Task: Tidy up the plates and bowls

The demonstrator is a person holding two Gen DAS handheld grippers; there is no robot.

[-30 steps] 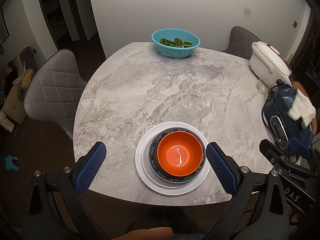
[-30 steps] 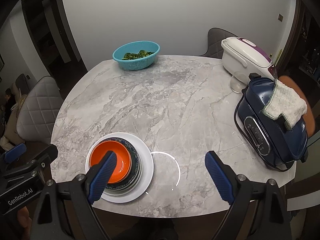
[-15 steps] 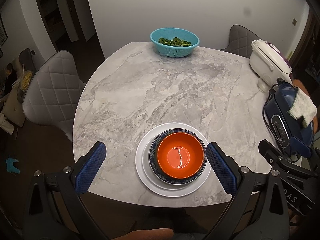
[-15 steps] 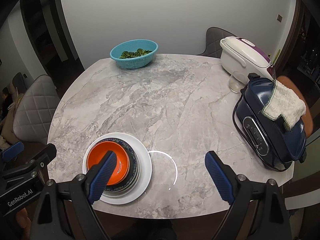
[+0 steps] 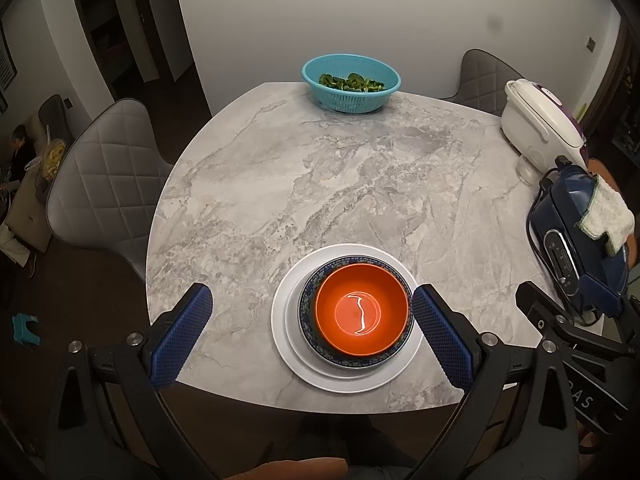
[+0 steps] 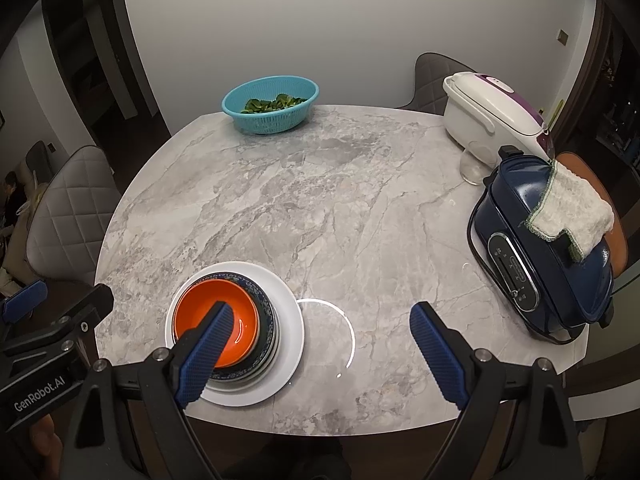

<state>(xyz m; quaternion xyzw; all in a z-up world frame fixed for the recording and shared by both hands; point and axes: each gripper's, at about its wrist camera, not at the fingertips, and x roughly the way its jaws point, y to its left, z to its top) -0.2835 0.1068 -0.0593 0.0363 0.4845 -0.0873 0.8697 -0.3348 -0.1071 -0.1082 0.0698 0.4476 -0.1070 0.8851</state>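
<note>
Left gripper jaws wide, nothing held, hovering above near table edge. Orange bowl sits between its fingers and below, nested in dark patterned bowl, on white plates stacked on marble table.

Right gripper jaws wide, empty, over bare marble. Same stack lies behind its left finger. Blue appliance with cloth off to its right. Teal basket of greens far ahead, at opposite table edge. White appliance ahead right.
</note>
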